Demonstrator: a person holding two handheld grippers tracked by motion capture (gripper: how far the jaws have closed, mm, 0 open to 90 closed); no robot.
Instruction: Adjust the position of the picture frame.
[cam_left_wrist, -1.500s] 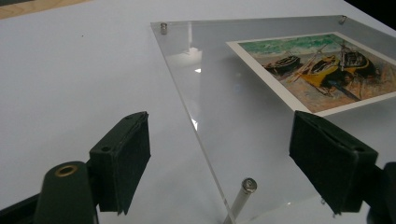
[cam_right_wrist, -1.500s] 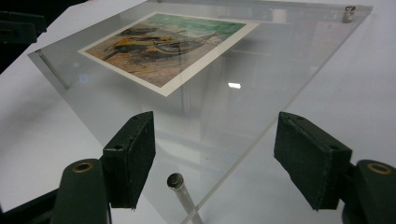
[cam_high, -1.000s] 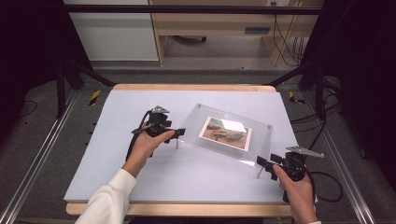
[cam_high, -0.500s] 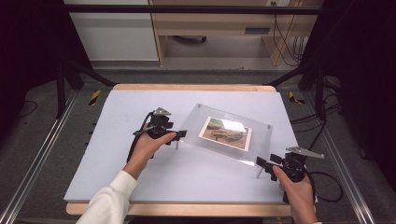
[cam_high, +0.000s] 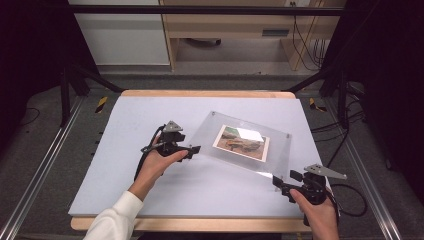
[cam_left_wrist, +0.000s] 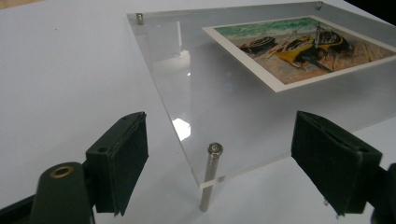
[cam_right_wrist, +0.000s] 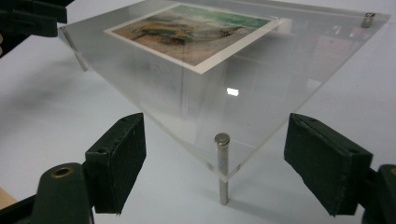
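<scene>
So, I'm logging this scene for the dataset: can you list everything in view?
Acrylic photo frame: one, clear, middle-right of the table, raised on pins.
Photo: one, green and yellow boats picture with white border, inside the frame.
Corner pins: four, silver metal, at the frame's corners.
Table: one, white top with wood edge.
Left gripper: one, black, open, at the frame's left corner.
Right gripper: one, black, open, at the frame's near right corner.

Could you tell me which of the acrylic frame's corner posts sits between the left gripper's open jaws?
The near-left corner post, at the clear frame's corner closest to the left gripper. The right gripper brackets the near-right post; the two far posts stand unattended.
</scene>
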